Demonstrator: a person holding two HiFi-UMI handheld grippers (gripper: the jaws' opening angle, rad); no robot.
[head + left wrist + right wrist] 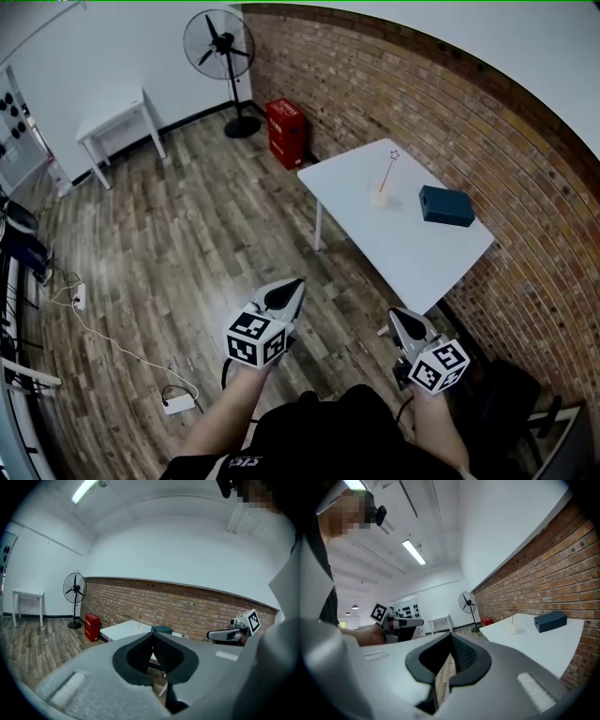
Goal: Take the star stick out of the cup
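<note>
the white counter (394, 234) stands well ahead of me, a dark blue box (446, 205) on its right part. my left hand-held gripper (287, 291) and right hand-held gripper (403, 321) both have their jaws together on nothing, far from it. the small cup (379, 197) sits mid-counter, the star stick (387, 172) leaning in it. the stick is thin and the cup looks light: pulling sideways, or bumping it with jaws not yet spread, could tip it over.

A rough brick wall (525, 187) meets a grainy wood-plank floor (187, 234) and a smooth matt white table (403, 248).
</note>
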